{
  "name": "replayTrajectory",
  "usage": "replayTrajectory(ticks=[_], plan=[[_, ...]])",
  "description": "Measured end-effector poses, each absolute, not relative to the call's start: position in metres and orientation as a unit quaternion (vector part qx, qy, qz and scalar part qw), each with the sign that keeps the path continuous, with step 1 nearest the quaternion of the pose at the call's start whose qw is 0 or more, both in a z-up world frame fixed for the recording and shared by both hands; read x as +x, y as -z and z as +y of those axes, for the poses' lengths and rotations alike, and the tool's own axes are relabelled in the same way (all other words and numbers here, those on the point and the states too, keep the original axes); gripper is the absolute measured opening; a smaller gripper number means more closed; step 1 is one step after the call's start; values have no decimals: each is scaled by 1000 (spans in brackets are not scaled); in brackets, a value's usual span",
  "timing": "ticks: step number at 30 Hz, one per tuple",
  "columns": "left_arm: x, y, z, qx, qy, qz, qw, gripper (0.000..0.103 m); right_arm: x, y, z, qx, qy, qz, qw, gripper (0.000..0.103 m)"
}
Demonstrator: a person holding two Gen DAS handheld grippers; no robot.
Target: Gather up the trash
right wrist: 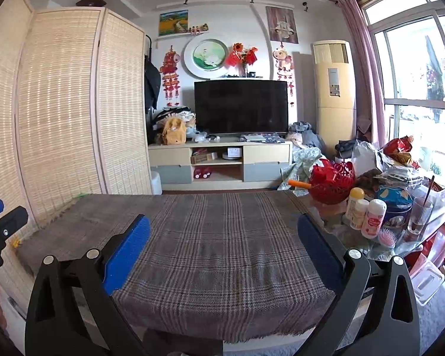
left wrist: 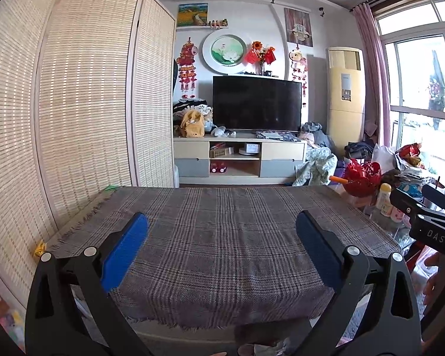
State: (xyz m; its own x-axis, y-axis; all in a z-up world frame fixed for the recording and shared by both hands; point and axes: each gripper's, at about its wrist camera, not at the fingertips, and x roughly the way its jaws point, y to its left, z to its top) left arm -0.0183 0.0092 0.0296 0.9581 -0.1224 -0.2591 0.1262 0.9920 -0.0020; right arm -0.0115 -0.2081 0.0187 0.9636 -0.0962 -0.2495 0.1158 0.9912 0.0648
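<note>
My left gripper (left wrist: 222,222) is open and empty above the near part of a table covered with a plaid cloth (left wrist: 222,237). My right gripper (right wrist: 224,225) is open and empty over the same cloth (right wrist: 216,237). A small yellow scrap (left wrist: 40,249) lies at the cloth's left edge by the screen; it also shows in the right wrist view (right wrist: 16,241). A green scrap (left wrist: 112,187) sits at the far left corner. The right gripper's body (left wrist: 430,222) shows at the right of the left wrist view; the left gripper's body (right wrist: 0,225) shows at the left of the right wrist view.
A woven folding screen (left wrist: 74,103) stands along the left. To the right, a glass side table holds a red basket (right wrist: 332,182), bottles (right wrist: 365,213), a tin (right wrist: 397,207), a glass (right wrist: 419,215) and bags. A TV (right wrist: 240,106) on its cabinet stands beyond.
</note>
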Motion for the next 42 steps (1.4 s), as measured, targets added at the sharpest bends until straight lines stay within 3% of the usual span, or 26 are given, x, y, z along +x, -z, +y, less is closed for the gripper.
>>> replayTrajectory(ticks=[42], plan=[[-20,-37,21,-6,65,121,991,95,-12,-21,-207,38,44,122,991,100]])
